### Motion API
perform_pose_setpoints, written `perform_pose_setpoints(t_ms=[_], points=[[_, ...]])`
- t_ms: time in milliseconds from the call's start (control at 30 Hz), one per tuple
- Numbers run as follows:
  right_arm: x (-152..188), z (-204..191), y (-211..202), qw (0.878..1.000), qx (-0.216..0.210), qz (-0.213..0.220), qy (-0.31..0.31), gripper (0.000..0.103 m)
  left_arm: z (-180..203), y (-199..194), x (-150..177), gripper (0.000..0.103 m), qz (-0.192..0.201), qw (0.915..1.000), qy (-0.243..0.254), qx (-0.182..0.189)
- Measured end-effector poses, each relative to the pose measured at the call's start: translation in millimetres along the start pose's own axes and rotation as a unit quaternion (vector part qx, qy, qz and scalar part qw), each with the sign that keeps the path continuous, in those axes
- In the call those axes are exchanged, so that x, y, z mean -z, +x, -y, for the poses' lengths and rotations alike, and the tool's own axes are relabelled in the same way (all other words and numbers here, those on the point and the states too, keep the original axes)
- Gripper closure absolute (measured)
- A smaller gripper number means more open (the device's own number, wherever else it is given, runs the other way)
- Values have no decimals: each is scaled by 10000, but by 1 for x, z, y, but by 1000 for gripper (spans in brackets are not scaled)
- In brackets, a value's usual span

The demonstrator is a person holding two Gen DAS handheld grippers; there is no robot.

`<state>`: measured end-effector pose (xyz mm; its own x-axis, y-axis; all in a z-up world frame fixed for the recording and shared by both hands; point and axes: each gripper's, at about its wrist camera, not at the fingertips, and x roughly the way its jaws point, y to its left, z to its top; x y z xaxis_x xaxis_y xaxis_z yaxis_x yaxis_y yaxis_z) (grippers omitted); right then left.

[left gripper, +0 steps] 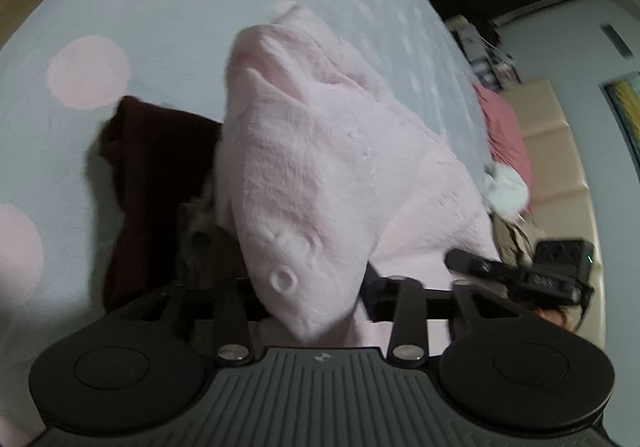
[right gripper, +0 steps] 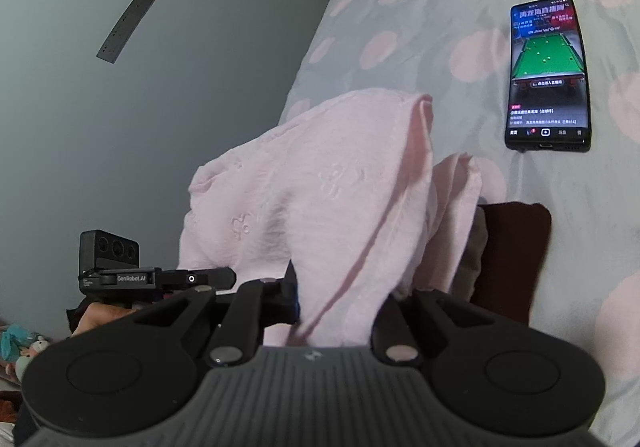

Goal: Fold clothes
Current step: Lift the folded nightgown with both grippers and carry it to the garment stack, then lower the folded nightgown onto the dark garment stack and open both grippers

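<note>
- Pink terry cloth fills the near ground of both wrist views: we hold one pale pink garment (left gripper: 304, 175) bunched between our two tongs, lifted above the bed (left gripper: 100, 7).
- Our left tongs (left gripper: 316, 307) are closed on a gathered edge of the garment, whose folds hide the fingertips; a round button-like bump shows on the fabric just above them.
- Our right tongs (right gripper: 340, 311) likewise clamp a fold of the same cloth (right gripper: 320, 199), which drapes forward and down over them.
- Each view catches the other tool off to the side, close by: the right one at the right edge of the left view (left gripper: 532, 275), the left one at the left of the right view (right gripper: 132, 279).
- Just beyond and partly under the pink cloth, a dark maroon garment (right gripper: 512, 255) lies folded on the bed.
- Farther out, on the grey sheet with pink dots, a phone (right gripper: 546, 73) lies face up, its screen lit with a green snooker table.
</note>
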<state>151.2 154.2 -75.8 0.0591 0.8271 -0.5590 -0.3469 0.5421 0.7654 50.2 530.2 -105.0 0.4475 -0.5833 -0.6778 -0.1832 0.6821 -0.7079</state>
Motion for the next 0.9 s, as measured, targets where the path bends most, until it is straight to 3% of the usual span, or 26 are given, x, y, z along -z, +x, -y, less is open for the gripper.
perform_pose_setpoints(t_ms=[200, 267, 367, 433, 500, 633, 733, 900], points=[[4, 10, -2, 9999, -10, 99, -111, 67, -6, -7, 8, 55, 173, 9997, -151, -69], [5, -3, -18, 9979, 292, 286, -512, 54, 3, -25, 12, 55, 385, 9986, -41, -364], [6, -26, -39, 9873, 829, 617, -1207, 53, 18, -50, 17, 55, 709, 9941, 129, -811], [12, -49, -49, 9661, 1345, 1100, -1910, 53, 38, -68, 20, 56, 1317, 9788, 620, -1442], [21, -71, -49, 9450, 1577, 1561, -2403, 53, 63, -80, 25, 56, 1954, 9537, 1189, -1951], [43, -107, -25, 9095, 1739, 2169, -3090, 53, 101, -65, 38, 54, 2649, 9250, 1993, -1857], [55, -117, 8, 8919, 1867, 2420, -3334, 53, 114, -33, 46, 54, 2718, 9202, 2189, -1772], [54, -98, 38, 8916, 2012, 2484, -3208, 53, 113, 13, 53, 54, 2541, 9185, 2277, -1998]])
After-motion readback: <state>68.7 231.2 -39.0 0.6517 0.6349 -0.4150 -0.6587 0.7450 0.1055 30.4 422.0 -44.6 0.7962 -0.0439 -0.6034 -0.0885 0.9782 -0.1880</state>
